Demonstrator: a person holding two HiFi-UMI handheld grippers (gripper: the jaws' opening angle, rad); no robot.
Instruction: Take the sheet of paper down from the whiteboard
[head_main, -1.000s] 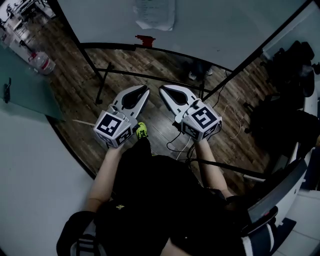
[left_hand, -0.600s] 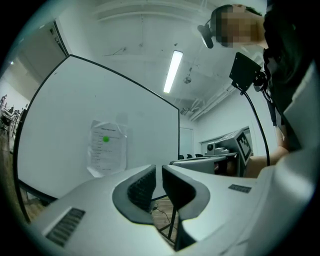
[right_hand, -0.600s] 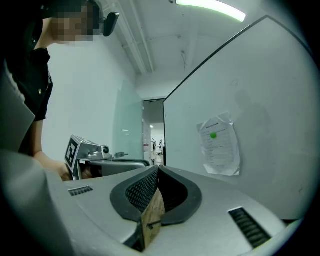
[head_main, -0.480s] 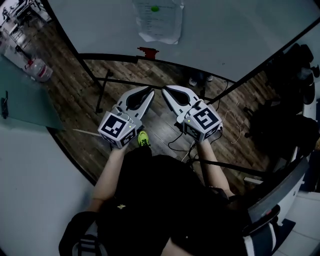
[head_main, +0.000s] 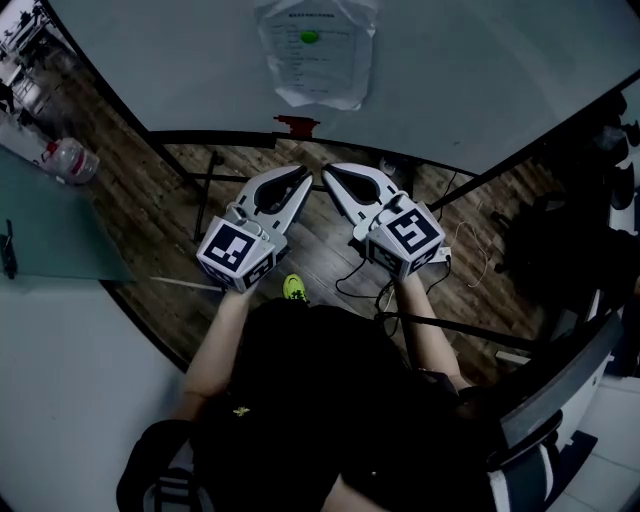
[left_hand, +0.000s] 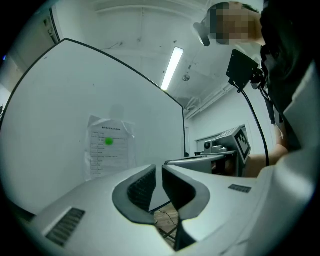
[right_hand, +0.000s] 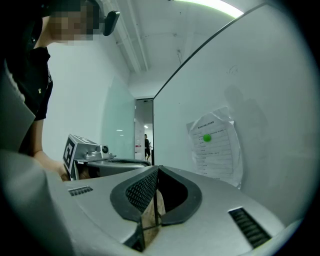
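The sheet of paper hangs a little crumpled on the whiteboard, pinned near its top by a green magnet. Both grippers are held side by side below it, pointing level at the board and short of it. The left gripper is shut with nothing in it, and so is the right gripper. In the left gripper view the paper is up and left of the closed left gripper. In the right gripper view the paper is right of the closed right gripper.
A small red object sits at the board's lower edge. The black stand legs and loose cables cross the wooden floor. A glass table and a water bottle are at the left, a dark chair at the right.
Both grippers have moved together toward the whiteboard, still shut. The paper now shows lower and fuller in the head view.
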